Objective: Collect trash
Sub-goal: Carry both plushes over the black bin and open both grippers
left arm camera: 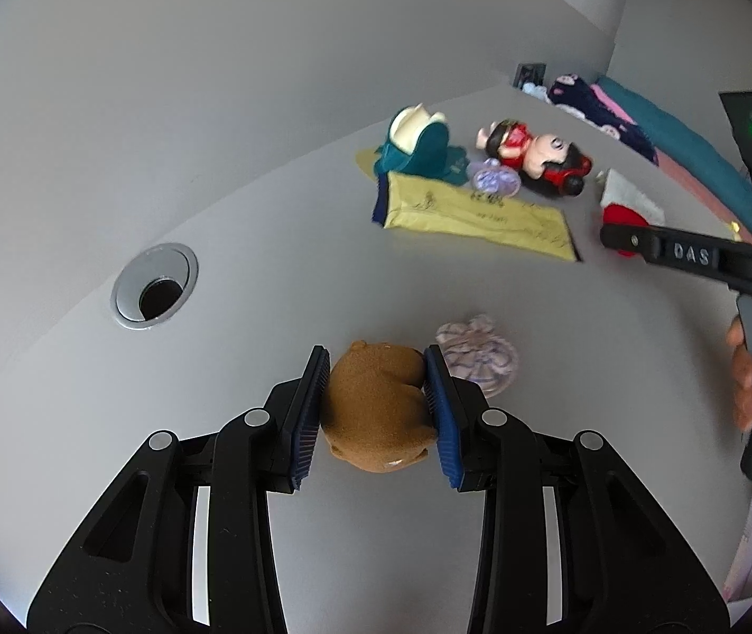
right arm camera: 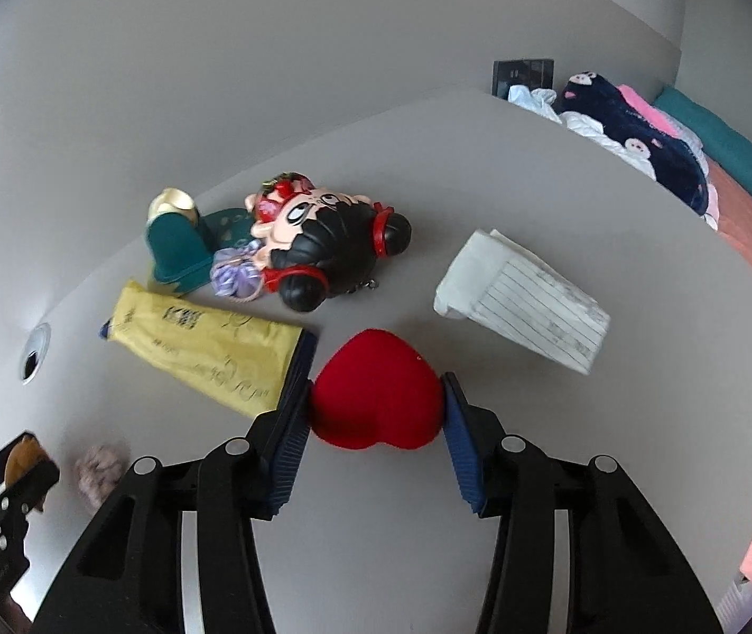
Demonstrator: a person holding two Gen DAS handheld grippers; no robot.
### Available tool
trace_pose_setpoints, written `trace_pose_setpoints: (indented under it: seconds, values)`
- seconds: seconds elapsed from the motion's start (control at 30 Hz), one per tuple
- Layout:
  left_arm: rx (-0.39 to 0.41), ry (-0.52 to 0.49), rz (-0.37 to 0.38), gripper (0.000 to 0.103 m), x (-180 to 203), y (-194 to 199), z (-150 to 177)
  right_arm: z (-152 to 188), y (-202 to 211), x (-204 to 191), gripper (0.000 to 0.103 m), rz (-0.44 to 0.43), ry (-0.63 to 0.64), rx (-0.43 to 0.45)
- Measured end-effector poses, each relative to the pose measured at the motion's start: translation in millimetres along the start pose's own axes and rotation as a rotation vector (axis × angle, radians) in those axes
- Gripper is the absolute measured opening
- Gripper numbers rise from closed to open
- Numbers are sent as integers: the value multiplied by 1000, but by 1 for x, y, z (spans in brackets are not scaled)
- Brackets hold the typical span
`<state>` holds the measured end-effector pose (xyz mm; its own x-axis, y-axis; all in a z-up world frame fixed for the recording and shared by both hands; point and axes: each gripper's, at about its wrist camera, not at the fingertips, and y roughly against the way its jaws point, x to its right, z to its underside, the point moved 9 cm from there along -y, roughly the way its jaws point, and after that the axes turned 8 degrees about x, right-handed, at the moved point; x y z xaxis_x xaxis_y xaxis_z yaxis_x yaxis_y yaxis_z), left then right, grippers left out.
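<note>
My left gripper is shut on a brown plush bear, held over the grey table. My right gripper is shut on a red plush heart. In the right wrist view the left gripper with the bear shows at the lower left. In the left wrist view the right gripper's body shows at the right, with the heart partly hidden behind it. A crumpled purple-white wad lies just beyond the bear.
On the table lie a yellow packet, a doll with black hair, a teal slipper-like object, a purple wad and lined white paper. A cable grommet hole is at the left. Fabrics pile at the far right.
</note>
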<state>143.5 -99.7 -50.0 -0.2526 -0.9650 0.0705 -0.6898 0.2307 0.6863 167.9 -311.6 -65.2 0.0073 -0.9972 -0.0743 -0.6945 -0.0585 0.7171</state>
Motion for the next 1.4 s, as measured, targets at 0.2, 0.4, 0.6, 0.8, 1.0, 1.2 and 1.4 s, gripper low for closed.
trace_pose_setpoints:
  seconds: [0.2, 0.4, 0.6, 0.8, 1.0, 1.2, 1.4]
  values:
    - [23, -15, 22, 36, 22, 19, -1, 7, 42, 8, 50, 1, -7, 41]
    - [51, -46, 51, 36, 60, 42, 2, 23, 86, 27, 50, 0, -38, 80]
    - [58, -105, 109, 36, 120, 59, 12, 49, 132, 58, 50, 13, -79, 124]
    - [62, -171, 175, 36, 183, 70, 25, 80, 174, 105, 50, 51, -140, 154]
    - [45, -252, 256, 36, 256, 76, 46, 118, 211, 160, 50, 107, -209, 174]
    - [26, -334, 333, 36, 326, 81, 70, 163, 245, 218, 50, 189, -292, 182]
    - [-14, -427, 422, 36, 397, 85, 102, 208, 273, 270, 50, 267, -386, 183]
